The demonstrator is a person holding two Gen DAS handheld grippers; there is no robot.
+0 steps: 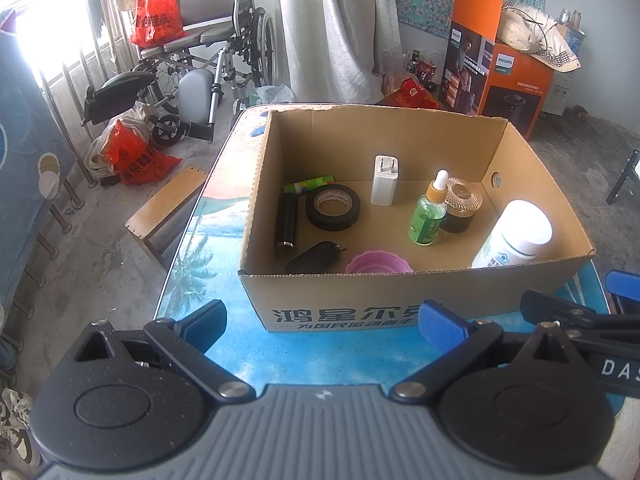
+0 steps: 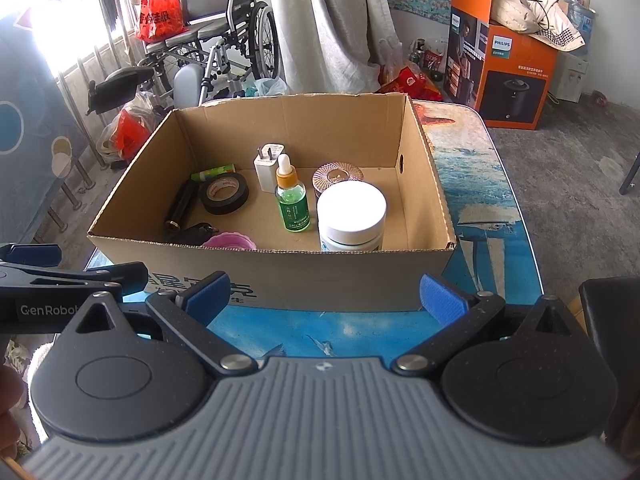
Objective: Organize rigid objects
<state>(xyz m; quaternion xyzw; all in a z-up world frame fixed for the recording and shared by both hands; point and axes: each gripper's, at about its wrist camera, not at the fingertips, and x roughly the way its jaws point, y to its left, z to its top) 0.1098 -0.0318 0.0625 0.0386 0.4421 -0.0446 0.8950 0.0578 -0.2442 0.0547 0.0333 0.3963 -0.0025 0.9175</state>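
Left gripper (image 1: 324, 326): fingers spread wide, nothing between them, held above the blue-printed table (image 1: 224, 240) short of the cardboard box (image 1: 400, 292). Right gripper (image 2: 326, 296): likewise spread and empty, just before the same box. Inside the box, nearest the front wall: pink cup (image 1: 378, 262), black key fob (image 1: 314, 256), white jar (image 1: 516, 236). Mid-floor: black cylinder (image 1: 286, 222), black tape roll (image 1: 333, 206), green dropper bottle (image 1: 428, 216), dark jar with ribbed lid (image 1: 460, 204). Further back: white charger (image 1: 385, 180) upright, green tube (image 1: 308, 184) lying flat. Beyond the table: wheelchair (image 1: 212, 40), orange Philips carton (image 1: 504, 76).
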